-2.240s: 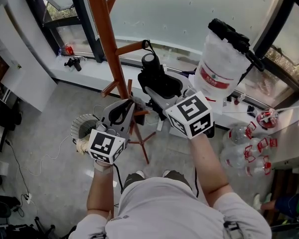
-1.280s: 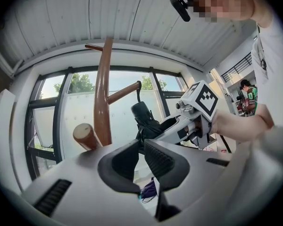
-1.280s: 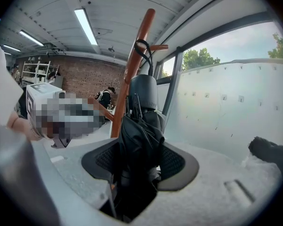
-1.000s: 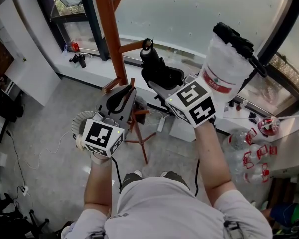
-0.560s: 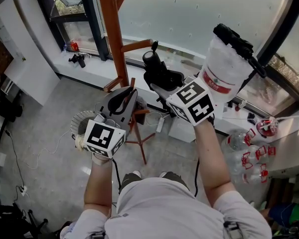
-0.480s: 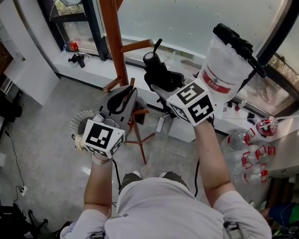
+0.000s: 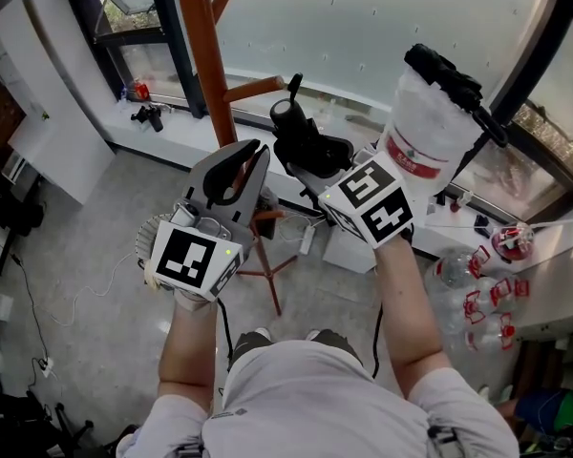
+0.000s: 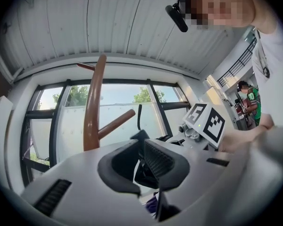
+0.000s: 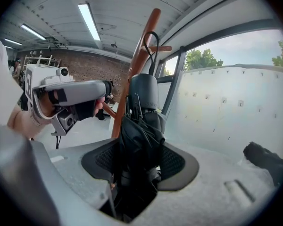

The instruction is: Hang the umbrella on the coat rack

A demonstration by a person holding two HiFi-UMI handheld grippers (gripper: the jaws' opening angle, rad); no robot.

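grey floor (image 7: 86,284) lies below, with a white sill (image 7: 167,132) and frosted window panes ahead. the wooden coat rack (image 7: 199,55) stands by the window. the right hand-held gripper (image 9: 139,161) is clamped on the folded black umbrella (image 9: 140,121), whose handle is close to a peg (image 7: 253,89). only the right gripper view shows a brick wall (image 9: 99,74) behind. the left hand-held gripper (image 7: 251,156) is clenched on nothing and sits higher than a second ago.
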